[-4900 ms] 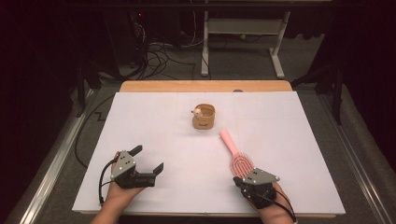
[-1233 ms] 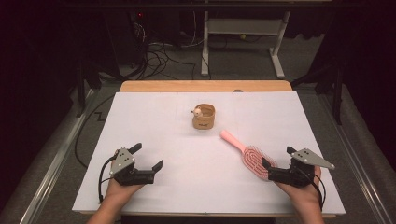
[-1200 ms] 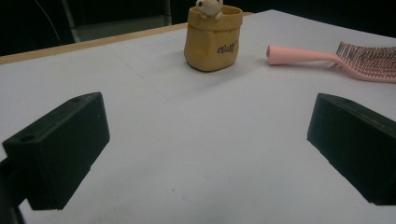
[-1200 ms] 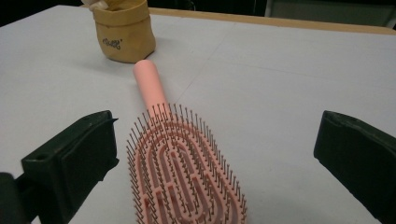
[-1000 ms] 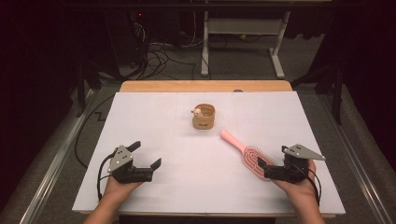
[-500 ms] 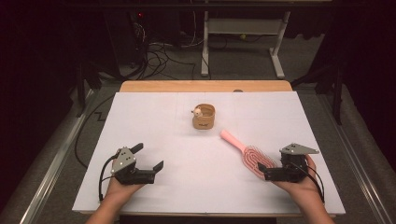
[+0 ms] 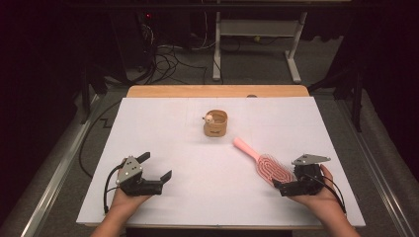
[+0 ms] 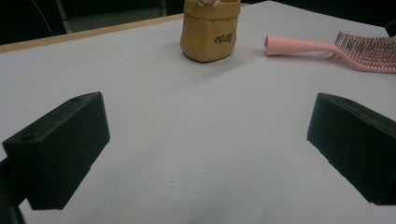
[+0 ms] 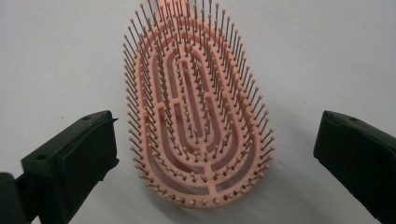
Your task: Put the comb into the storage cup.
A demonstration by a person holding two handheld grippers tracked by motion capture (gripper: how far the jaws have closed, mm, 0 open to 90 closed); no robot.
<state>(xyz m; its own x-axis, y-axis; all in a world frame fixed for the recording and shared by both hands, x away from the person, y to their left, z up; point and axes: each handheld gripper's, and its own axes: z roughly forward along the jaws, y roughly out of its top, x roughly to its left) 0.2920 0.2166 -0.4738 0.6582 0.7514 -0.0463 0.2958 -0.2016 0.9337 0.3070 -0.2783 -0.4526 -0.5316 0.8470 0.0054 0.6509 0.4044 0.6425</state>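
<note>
The pink hairbrush (image 7: 264, 160) lies bristles-up on the white table (image 7: 163, 128), its head at about four o'clock from the small tan pot (image 7: 216, 123) in the middle and its handle pointing back toward that pot. The right gripper (image 7: 289, 183) sits right at the rounded end of the head, jaws spread wide on either side of it and not touching it yet.

In the right gripper view the brush head (image 9: 196, 116) is off-centre, nearer the left jaw than the right. My worry is that if the jaws close from here, the near one meets the bristles first and nudges the brush sideways rather than clamping it (the bristles are springy, and the frame is open and thin, so a grip on the tips alone could slip).

Over at eight o'clock from the pot, the left gripper (image 7: 157, 174) rests with its jaws spread just as wide, holding nothing, well apart from everything.
</note>
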